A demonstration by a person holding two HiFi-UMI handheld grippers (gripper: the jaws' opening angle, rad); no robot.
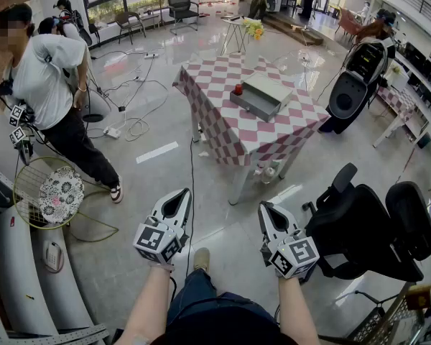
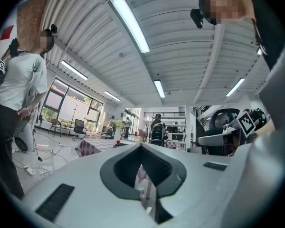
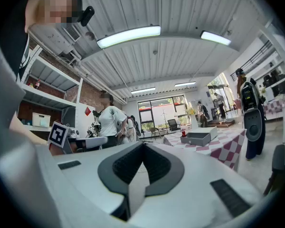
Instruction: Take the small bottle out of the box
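Though the box (image 1: 262, 96) hides its inside | left claw (image 1: 180, 194) closed, empty; right claw (image 1: 266, 208) closed, empty

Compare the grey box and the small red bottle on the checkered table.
The grey box is wide, low and rectangular; the small red bottle is narrow and stands upright. The box is pale grey, the bottle bright red. The box is far larger than the bottle. Both are on the checkered table, the bottle at the box's left end in the head view; whether it stands inside is unclear.
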